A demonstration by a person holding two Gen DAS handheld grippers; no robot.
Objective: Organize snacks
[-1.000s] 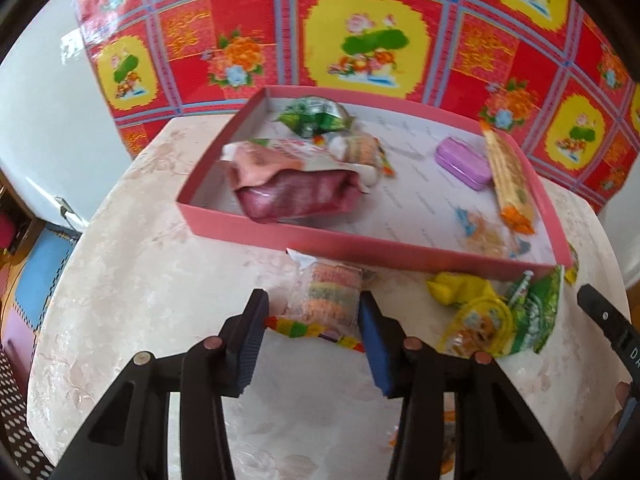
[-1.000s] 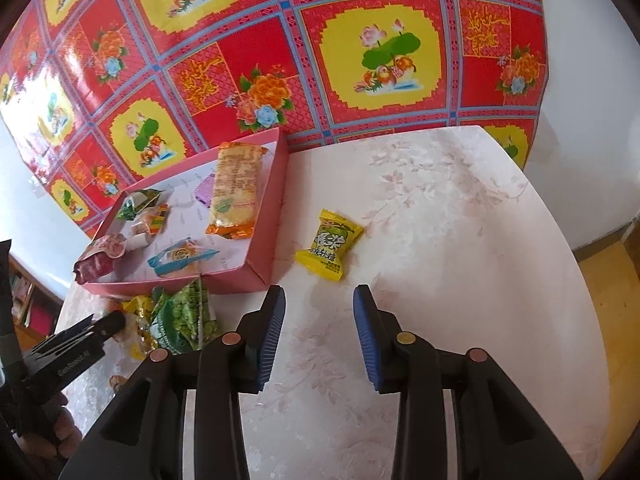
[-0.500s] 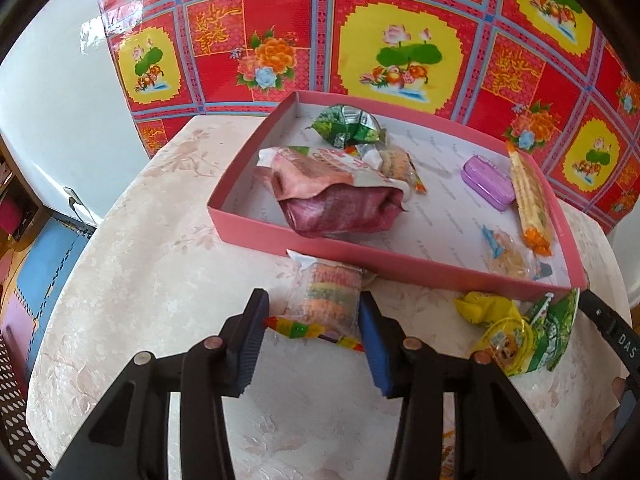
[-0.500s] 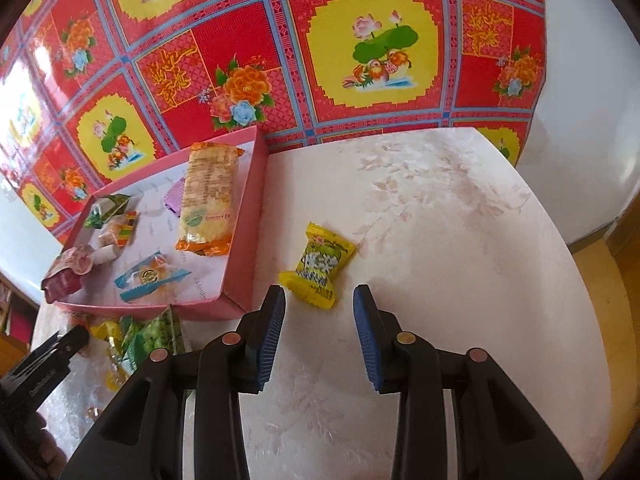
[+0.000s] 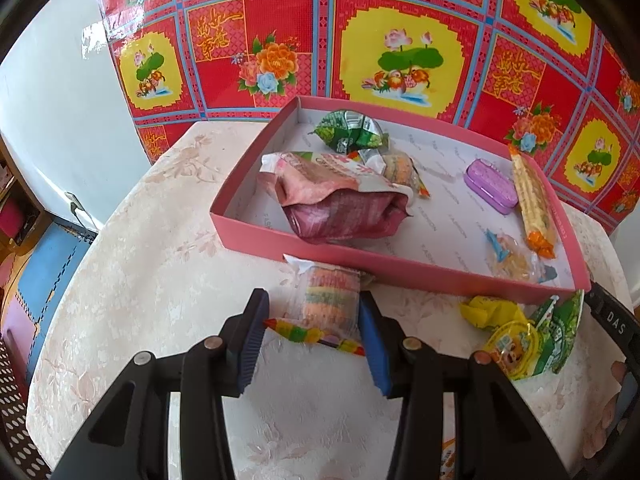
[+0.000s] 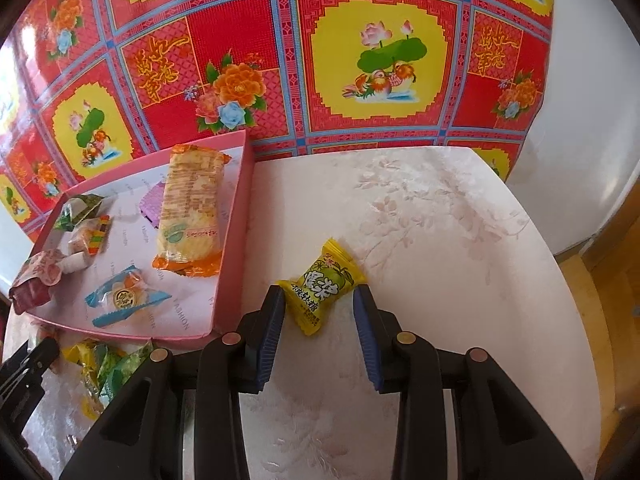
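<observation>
Since the earlier frame, the right gripper [image 6: 318,318] has been brought down and forward, so that the yellow candy [image 6: 322,288], previously ahead of the jaws, now lies between them. The left gripper [image 5: 312,326] has held its place over the rainbow wafer pack [image 5: 326,296]; only the view has been tilted slightly.

Both sets of jaws are parted and grasp nothing. The yellow candy rests on the table [image 6: 440,240], just right of the pink box [image 6: 234,240]. Its long axis is set diagonally across the jaw gap, one crimped end close to the left pad; actual contact cannot be confirmed. The right hand is the nearer one for this item.

The wafer pack lies between the left jaws, against the near wall of the box, its long axis pointing towards that wall. A clear gap is seen at the left pad.

Open room is available right of the candy. On the left, the box wall must be cleared by lifting before any transfer. Free floor inside the box is judged sufficient near the orange cracker pack [image 6: 192,216].
</observation>
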